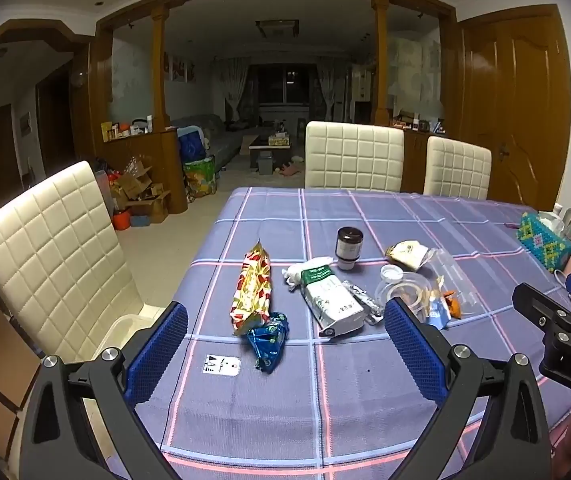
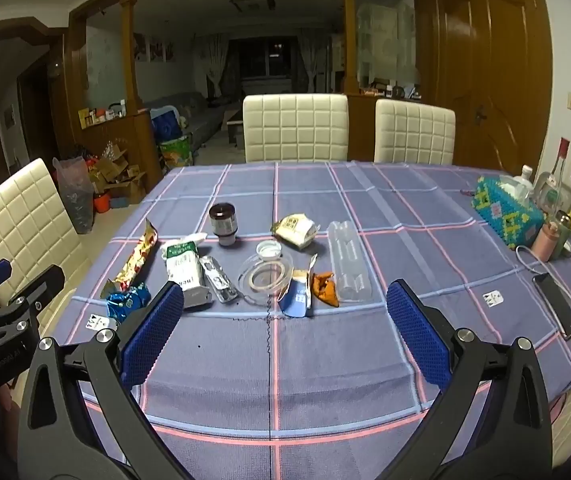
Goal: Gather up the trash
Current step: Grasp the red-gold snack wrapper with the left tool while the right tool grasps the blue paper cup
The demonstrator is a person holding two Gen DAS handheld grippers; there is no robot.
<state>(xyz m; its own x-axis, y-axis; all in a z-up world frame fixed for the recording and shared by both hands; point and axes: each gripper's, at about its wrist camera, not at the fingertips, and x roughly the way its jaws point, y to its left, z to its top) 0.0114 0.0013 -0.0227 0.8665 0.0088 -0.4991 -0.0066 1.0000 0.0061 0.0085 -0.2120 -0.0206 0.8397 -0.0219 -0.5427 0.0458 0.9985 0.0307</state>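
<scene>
Both grippers, left (image 1: 285,356) and right (image 2: 285,334), are held wide apart, empty. Blue wrapper (image 1: 268,338) judged light, crinkly; best pinched mid-body.

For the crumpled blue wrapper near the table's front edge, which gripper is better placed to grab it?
Left, probably. The blue wrapper lies between the open left gripper's fingers; from the open right gripper it sits off beyond the left finger.

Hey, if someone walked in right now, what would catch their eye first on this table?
Probably the litter strewn across the middle of the purple plaid tablecloth: a long red-and-gold snack wrapper at the left, a white-and-green bag beside it, a dark jar behind. Then the colourful beaded tissue box at the right edge.
</scene>
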